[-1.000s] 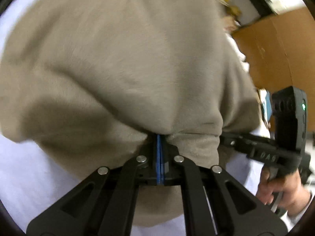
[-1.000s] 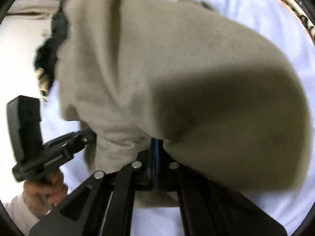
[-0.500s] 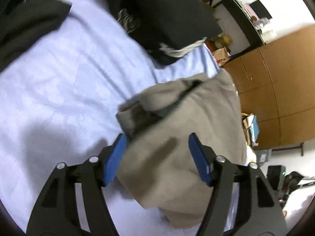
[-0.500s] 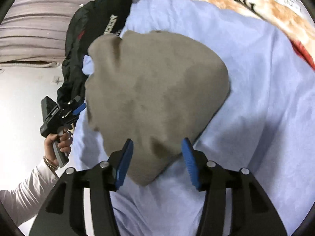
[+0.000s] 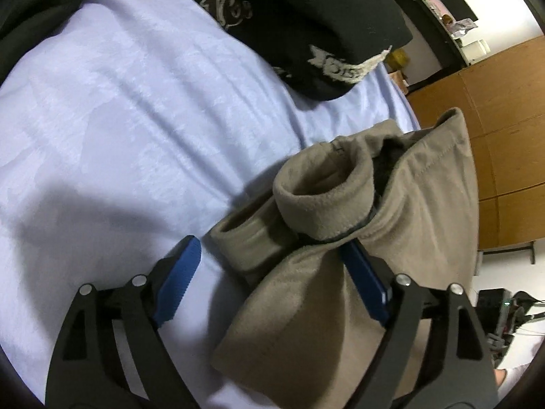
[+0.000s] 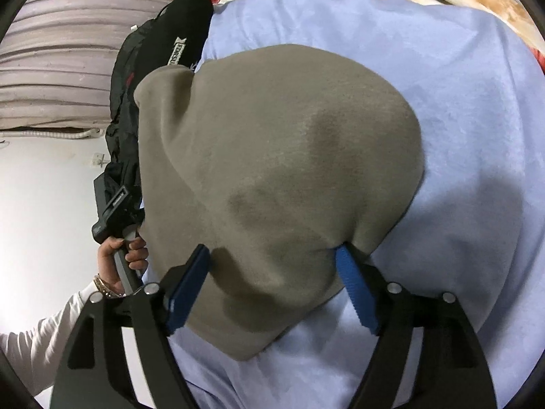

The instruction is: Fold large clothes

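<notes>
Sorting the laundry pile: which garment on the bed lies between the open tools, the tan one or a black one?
The tan fleece does; both the left tool and right tool straddle it. The black printed garment lies farther up the bed.

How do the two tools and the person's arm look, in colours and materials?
Both the left tool and right tool have black, cut-out frames with silver rivets and ridged blue pads. The left hand shows a white sleeve and a beaded bracelet.
</notes>
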`<state>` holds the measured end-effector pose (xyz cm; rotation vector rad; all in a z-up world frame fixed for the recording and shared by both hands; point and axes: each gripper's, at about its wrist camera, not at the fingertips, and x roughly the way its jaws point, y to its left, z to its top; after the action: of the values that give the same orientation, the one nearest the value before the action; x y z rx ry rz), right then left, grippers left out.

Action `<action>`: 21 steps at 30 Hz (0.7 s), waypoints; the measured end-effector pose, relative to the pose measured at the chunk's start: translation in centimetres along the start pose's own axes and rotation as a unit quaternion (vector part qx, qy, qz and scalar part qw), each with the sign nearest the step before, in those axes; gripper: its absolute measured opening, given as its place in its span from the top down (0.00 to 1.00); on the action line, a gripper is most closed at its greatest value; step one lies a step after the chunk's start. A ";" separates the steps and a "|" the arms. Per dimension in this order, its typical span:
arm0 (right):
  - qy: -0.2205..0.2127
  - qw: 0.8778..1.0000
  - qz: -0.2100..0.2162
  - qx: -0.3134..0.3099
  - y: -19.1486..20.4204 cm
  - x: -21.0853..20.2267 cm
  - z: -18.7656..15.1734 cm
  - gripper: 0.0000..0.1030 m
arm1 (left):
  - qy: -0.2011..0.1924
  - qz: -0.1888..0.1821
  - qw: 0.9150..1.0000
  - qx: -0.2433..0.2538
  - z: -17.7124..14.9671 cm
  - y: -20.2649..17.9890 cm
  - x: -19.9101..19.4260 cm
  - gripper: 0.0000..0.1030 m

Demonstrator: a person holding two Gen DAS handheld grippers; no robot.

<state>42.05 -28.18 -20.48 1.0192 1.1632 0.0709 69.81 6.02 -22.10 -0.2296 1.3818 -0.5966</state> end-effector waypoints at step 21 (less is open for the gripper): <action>-0.033 0.998 -0.013 0.057 -0.2 1.3 -1.4 0.25 | 0.069 -0.102 0.992 -0.020 1.7 -0.6 3.3 0.16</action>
<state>41.46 -26.79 -21.57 1.0980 1.1293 -0.0500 71.49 3.47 -24.27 -0.3702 1.5147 -0.7666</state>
